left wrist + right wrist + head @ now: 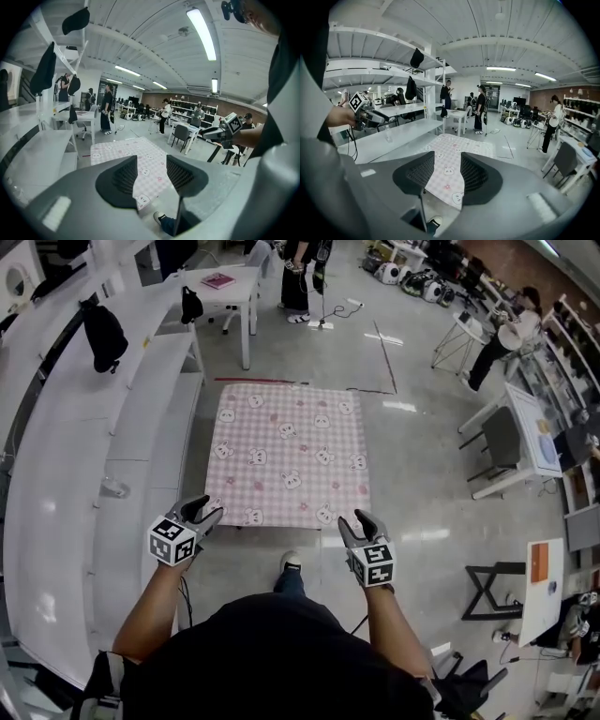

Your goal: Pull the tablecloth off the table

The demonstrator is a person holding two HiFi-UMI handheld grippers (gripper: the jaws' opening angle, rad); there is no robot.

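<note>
Claws first: left gripper (208,512) and right gripper (361,519) both stand partly open, gripping nothing.

From the head view I see the pink checked tablecloth (286,465) lying flat over the table. Grey floor (412,493) lies around it, and a long white counter (56,484) runs along the left. Both forearms reach forward, one gripper near each near corner.

Left gripper view: the cloth shows beyond the gap between the jaws.

Right gripper view: the same, and the pads touch nothing.
</note>
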